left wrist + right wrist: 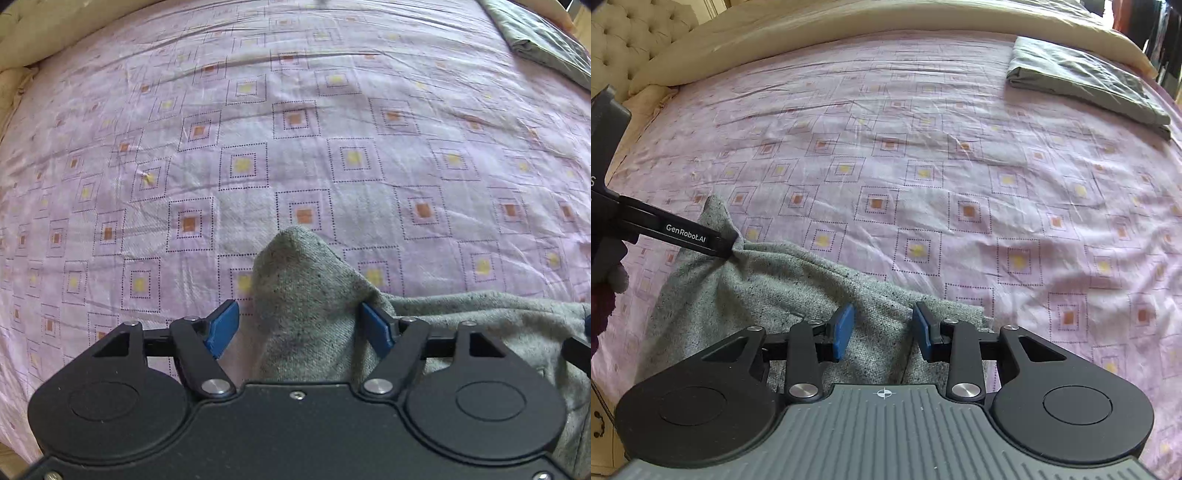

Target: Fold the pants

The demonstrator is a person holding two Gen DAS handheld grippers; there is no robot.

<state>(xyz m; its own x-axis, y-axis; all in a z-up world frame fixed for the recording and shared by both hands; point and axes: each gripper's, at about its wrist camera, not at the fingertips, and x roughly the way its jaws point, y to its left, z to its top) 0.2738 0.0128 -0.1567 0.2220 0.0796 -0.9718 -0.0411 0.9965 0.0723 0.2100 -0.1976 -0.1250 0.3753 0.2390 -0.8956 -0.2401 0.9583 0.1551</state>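
Grey flecked pants (768, 288) lie bunched on the pink patterned bedsheet (960, 166), near its front edge. In the left wrist view a peak of the pants (295, 266) stands up between the blue pads of my left gripper (299, 325). Its jaws stand wide: the right pad touches the cloth, the left pad is clear of it. From the right wrist view, one left finger (683, 230) ends at a gathered corner of the cloth. My right gripper (882, 330) hovers open over the pants' right edge, cloth lying slack below its pads.
A folded grey garment (1086, 85) lies at the bed's far right corner, also in the left wrist view as the folded garment (546, 40). A cream duvet (849, 18) and tufted headboard (635, 40) line the far side. A hand grips the left gripper's handle at the left edge.
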